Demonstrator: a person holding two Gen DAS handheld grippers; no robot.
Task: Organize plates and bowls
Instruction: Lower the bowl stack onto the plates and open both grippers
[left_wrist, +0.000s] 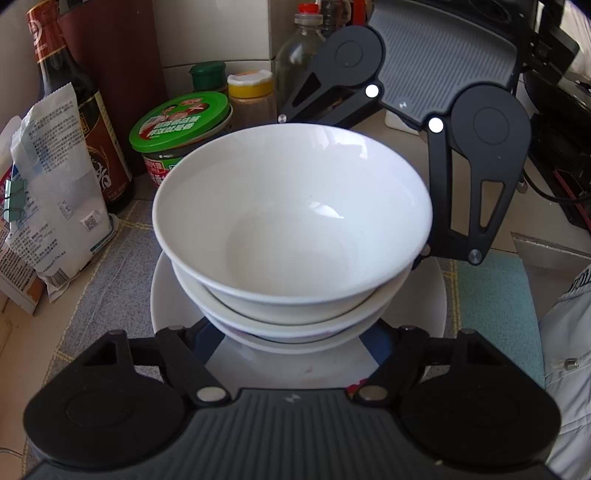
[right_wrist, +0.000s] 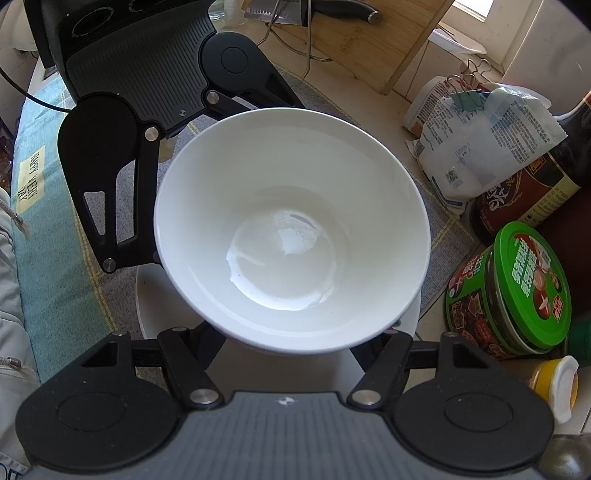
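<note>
My left tongs (left_wrist: 295, 339) and right tongs (right_wrist: 291, 339) each clasp the white plate (left_wrist: 436, 295) bearing three stacked bowls (left_wrist: 291, 221) on the worktop's placemat (left_wrist: 110, 280). Next, I judge: lift level, together.

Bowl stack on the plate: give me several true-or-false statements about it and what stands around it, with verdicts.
1. The top bowl is empty. True.
2. The bowls sit nested on a white plate. True.
3. The jar near the stack has a red lid. False: its lid is green.
4. The plate rests on bare wood. False: it lies on a checked cloth mat.
5. A clipped white bag stands beside a dark sauce bottle. True.
</note>
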